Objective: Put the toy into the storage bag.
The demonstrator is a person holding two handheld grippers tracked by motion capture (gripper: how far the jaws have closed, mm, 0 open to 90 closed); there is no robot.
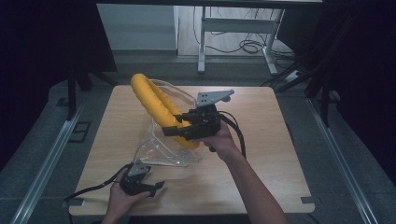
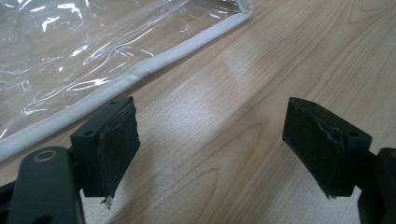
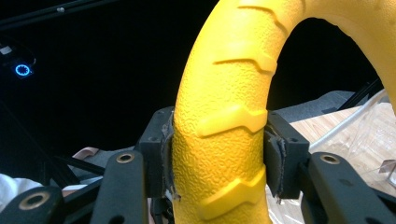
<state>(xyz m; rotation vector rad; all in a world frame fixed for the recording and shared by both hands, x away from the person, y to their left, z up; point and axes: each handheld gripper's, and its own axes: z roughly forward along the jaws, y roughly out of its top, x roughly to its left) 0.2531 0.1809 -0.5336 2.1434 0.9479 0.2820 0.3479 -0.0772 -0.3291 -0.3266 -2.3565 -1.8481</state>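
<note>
A: Where's the yellow ring (image 1: 156,105)?
B: Clamped in the right tongs (image 1: 180,128), standing inside the clear bag (image 1: 161,149) on the surface (image 1: 261,140).
A: And the left tongs (image 1: 156,189)?
B: Wide apart, holding nothing, just beside the bag's edge.

The right claw (image 1: 172,126) is black, with a grey three-cornered plate (image 1: 213,97) on top that has small holes. A thick black cable (image 1: 237,132) trails from it. The left claw (image 1: 156,187) is also black, with a smaller grey plate and a thin black cable. Its pads (image 2: 114,140) are worn and torn at the edges. Brass-coloured rivets sit in the black jaw arms. Both forearms are bare, without sleeves.
</note>
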